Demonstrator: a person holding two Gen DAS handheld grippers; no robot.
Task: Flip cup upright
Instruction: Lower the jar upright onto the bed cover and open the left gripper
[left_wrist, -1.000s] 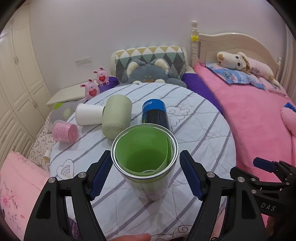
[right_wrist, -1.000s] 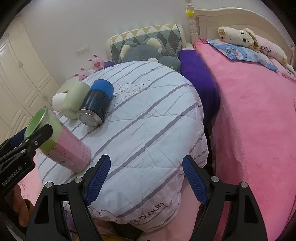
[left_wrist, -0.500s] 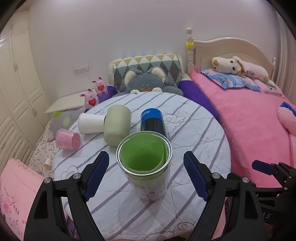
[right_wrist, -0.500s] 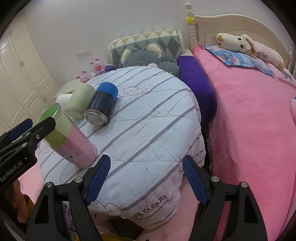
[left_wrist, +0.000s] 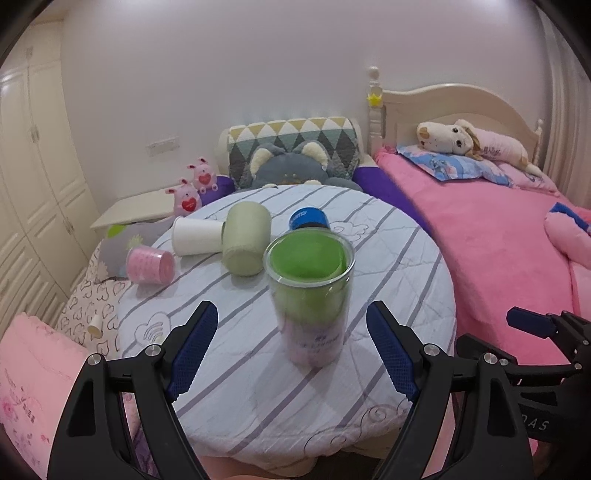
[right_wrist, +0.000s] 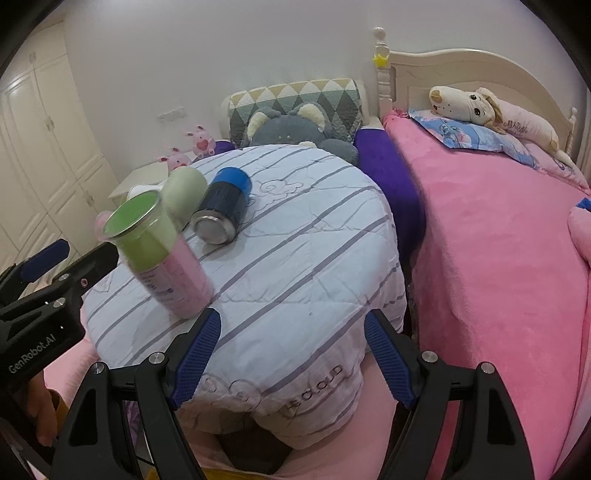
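A green-and-pink cup (left_wrist: 309, 295) stands upright on the round striped table (left_wrist: 406, 280), mouth up; it also shows in the right wrist view (right_wrist: 159, 254). My left gripper (left_wrist: 293, 354) is open and empty, drawn back just short of the cup. My right gripper (right_wrist: 293, 358) is open and empty at the table's near edge, to the right of the cup. A pale green cup (left_wrist: 245, 240), a white cup (left_wrist: 195, 236), a blue-capped dark cup (left_wrist: 308, 219) and a pink cup (left_wrist: 149, 265) lie on their sides.
A pink bed (left_wrist: 498, 240) with plush toys lies to the right. A grey cat cushion (left_wrist: 291, 170) sits behind the table. White wardrobes (left_wrist: 33, 184) stand at the left. A low white stand (left_wrist: 136, 210) holds pink toys.
My left gripper has pulled back from the upright green-and-pink cup, which stays standing. The right gripper has shifted slightly; its jaws stay open.
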